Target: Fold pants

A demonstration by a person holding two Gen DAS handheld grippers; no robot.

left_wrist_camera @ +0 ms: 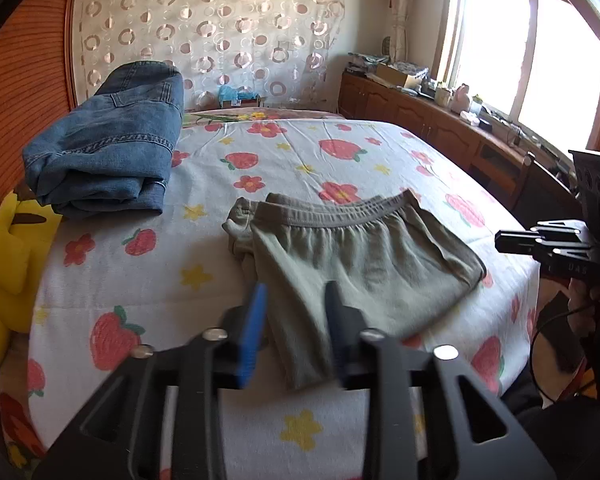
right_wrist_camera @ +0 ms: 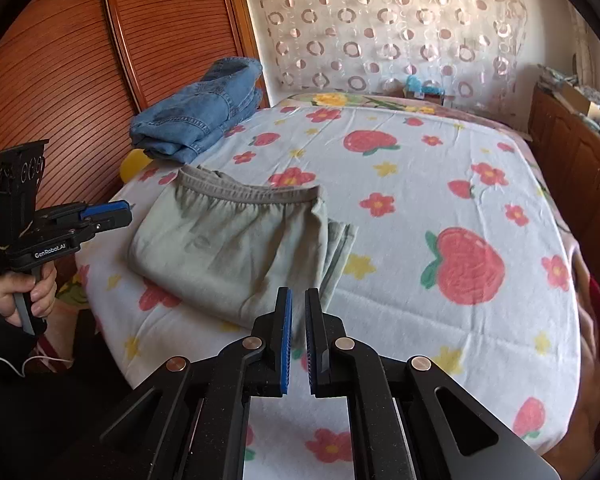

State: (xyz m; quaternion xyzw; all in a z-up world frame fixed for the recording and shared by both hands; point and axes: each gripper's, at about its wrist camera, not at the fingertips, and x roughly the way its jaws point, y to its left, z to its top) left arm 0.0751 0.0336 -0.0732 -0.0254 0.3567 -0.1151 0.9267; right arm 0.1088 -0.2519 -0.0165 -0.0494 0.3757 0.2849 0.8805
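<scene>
The left gripper [left_wrist_camera: 296,308] stands apart over the folded grey-green pants [left_wrist_camera: 364,264]; the right gripper [right_wrist_camera: 296,308] is together, empty. The fold looks finished — next, likely stacking beside the jeans [left_wrist_camera: 108,140] farther back.
</scene>
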